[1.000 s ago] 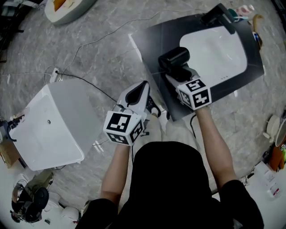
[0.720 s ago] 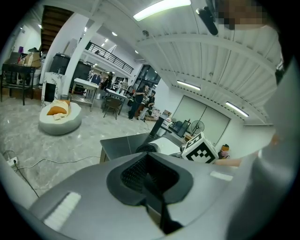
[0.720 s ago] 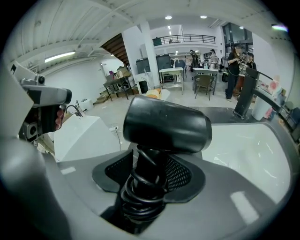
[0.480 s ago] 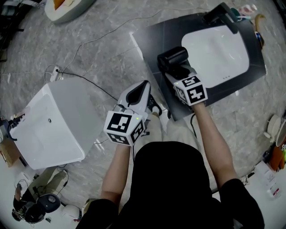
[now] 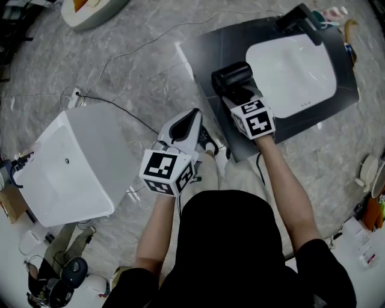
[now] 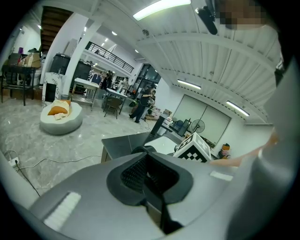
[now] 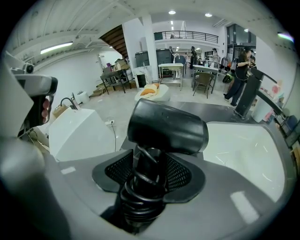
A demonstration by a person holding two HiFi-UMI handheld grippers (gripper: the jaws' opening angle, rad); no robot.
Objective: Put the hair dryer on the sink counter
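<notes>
Over the sink counter, beside its basin, the right claw grips the hair dryer; the left claw is clenched.

The grey marbled floor carries a dark surface at the upper right, a white box at the left, a white cushion at the top edge, and a thin cable running from a power strip just beside the box. Set into the surface is a white basin, with a black tap at its far rim and small bottles near the far right corner
</notes>
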